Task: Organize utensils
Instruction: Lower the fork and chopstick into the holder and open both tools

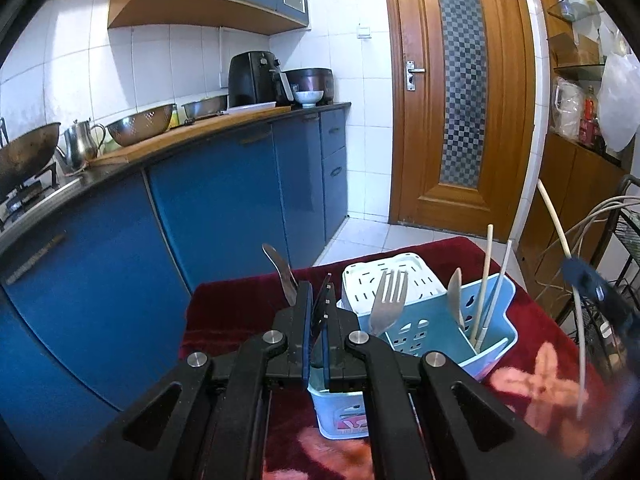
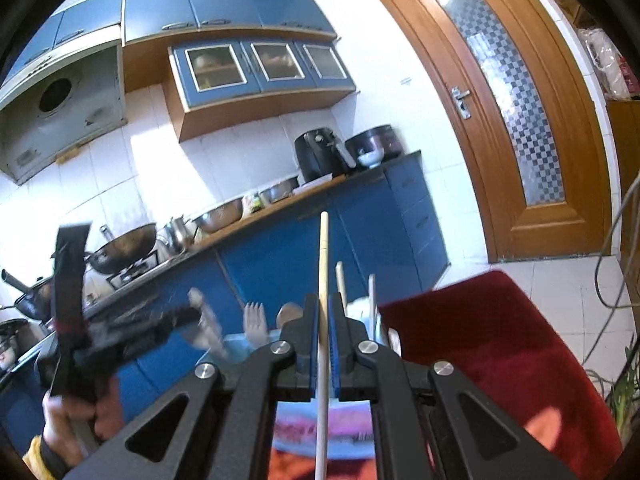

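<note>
Centrally, a light blue perforated plastic utensil caddy (image 1: pixel 448 324) is shown standing on a table draped with a plush dark red cloth (image 1: pixel 240 304) bearing a pink floral pattern. A white slotted rectangular tray (image 1: pixel 390 280) is seen just behind the caddy. Inside the caddy a steel fork (image 1: pixel 388 300) is set upright with its tines up, a steel spoon (image 1: pixel 456 296) stands beside it, and two pale chopsticks (image 1: pixel 489 276) lean in the right compartment.

The left gripper (image 1: pixel 318 316), of black angular links with blue pads, is clamped shut on a flat steel table knife (image 1: pixel 280 276), whose rounded blade projects up and to the left above the near compartment of the caddy.

In the right wrist view, the right gripper (image 2: pixel 325 336) is closed narrowly on a single pale, slender, round chopstick (image 2: pixel 323 280), which runs straight up between the blue pads. The caddy is partly hidden behind that gripper. Blue glossy cabinet fronts (image 1: pixel 224 200) and a brown panelled wooden door (image 1: pixel 460 92) with chequered glass fill the background.
</note>
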Available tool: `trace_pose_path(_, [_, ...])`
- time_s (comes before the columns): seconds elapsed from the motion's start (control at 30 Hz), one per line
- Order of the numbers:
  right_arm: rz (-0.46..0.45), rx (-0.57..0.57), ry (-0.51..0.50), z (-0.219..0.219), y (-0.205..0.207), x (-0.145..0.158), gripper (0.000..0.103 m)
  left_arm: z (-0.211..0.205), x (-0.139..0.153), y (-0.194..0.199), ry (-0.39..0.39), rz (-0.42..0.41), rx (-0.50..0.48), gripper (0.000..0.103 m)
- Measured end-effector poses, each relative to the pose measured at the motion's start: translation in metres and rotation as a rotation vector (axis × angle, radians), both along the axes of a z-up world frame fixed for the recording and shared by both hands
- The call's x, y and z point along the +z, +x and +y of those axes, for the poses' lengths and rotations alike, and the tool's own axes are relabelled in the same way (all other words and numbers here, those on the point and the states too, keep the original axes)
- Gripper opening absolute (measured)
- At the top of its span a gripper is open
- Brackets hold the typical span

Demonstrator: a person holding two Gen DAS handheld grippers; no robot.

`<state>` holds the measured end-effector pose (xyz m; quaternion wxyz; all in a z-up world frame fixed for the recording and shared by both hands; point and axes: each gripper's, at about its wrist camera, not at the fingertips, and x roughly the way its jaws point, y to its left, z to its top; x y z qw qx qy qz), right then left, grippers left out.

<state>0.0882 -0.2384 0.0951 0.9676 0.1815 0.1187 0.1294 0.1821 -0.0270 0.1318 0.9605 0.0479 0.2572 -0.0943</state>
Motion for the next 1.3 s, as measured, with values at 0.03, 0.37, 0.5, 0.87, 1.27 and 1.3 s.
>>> trace_pose_path(0.03, [-0.012, -0.011, -0.001, 0.0, 0.008, 0.001, 0.006, 0.001, -0.002, 0.001, -0.003, 0.001, -0.001, 0.002])
trace_pose_path(0.37, [-0.118, -0.122, -0.082, 0.018, 0.068, 0.001, 0.006, 0.005, -0.008, 0.009, -0.04, 0.0, -0.022, 0.003])
trace_pose_path(0.5, [-0.152, -0.16, -0.122, 0.027, 0.082, -0.003, 0.006, 0.006, -0.008, 0.009, -0.041, -0.007, -0.029, 0.003])
trace_pose_path(0.87, [-0.169, -0.174, -0.192, 0.037, 0.077, -0.01, 0.007, 0.003, -0.011, 0.009, -0.053, -0.013, -0.037, 0.004])
trace_pose_path(1.27, [-0.136, -0.124, -0.183, 0.027, 0.055, 0.003, 0.027, -0.004, -0.001, -0.003, -0.077, -0.015, -0.048, 0.028])
trace_pose_path(1.3, [-0.136, -0.123, -0.182, 0.026, 0.053, 0.004, 0.027, -0.005, 0.0, -0.005, -0.075, -0.016, -0.049, 0.029])
